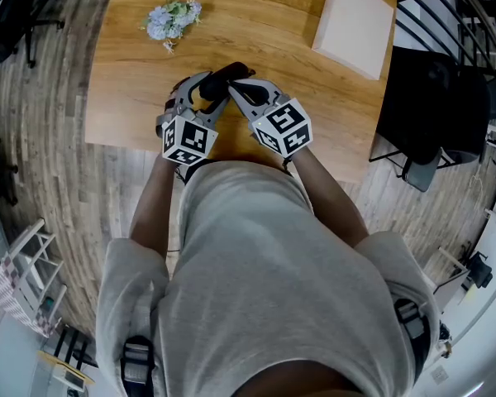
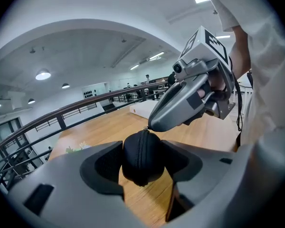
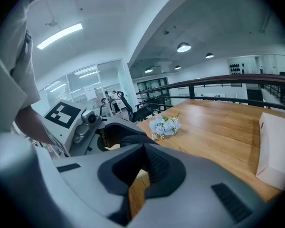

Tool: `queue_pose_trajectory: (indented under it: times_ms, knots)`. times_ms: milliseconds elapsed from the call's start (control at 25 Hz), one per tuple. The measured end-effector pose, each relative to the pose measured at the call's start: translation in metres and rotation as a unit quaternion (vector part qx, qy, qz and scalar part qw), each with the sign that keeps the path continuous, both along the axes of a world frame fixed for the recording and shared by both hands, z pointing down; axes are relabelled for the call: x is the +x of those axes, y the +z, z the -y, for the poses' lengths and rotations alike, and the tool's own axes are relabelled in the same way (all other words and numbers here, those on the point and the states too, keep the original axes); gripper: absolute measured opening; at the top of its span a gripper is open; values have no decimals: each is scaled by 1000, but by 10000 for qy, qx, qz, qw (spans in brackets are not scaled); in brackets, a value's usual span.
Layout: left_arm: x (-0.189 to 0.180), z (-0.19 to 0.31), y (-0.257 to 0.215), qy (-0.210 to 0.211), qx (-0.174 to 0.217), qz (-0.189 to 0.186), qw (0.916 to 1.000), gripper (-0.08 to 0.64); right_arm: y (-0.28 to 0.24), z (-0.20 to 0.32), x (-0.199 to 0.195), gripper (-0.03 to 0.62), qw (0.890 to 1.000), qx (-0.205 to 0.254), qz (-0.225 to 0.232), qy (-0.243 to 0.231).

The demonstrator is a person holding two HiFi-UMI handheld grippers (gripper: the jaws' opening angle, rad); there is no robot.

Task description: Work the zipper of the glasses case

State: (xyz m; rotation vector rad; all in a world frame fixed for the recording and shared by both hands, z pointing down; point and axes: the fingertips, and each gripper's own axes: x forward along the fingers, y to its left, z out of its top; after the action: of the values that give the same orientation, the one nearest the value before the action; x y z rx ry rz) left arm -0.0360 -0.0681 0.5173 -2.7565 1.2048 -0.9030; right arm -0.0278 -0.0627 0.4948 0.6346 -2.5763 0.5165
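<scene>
On the far left of the smooth wooden table (image 1: 256, 31) lies a small bunch of pale blue flowers (image 1: 172, 19). By the near edge, the left gripper (image 1: 202, 93) clamps the rounded black glasses case (image 2: 142, 156). The right gripper (image 2: 154, 122), jaws closed, pinches the little metal zipper pull (image 2: 145, 128) on top. Far right lies a flat white box (image 1: 354, 25). Grey plank floor (image 1: 58, 139) surrounds the table.

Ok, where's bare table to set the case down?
Bare wood between the flower bunch and the white box, and to the right of the right gripper. Crowded at the near edge, where the left gripper clamps the glasses case.
</scene>
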Motion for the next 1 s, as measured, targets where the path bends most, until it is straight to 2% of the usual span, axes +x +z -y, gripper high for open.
queue_pose_trajectory:
  times_ms: [200, 720, 1000]
  knots:
    - [2, 0, 4, 32, -56, 89, 9999, 265, -6, -13, -13, 26, 9994, 135, -32, -326]
    - [9, -4, -21, 348, 366, 177, 9986, 265, -3, 8, 7, 26, 10000, 54, -45, 34]
    - [5, 0, -7, 159, 116, 464, 9987, 262, -7, -1, -2, 26, 9996, 212, -147, -100]
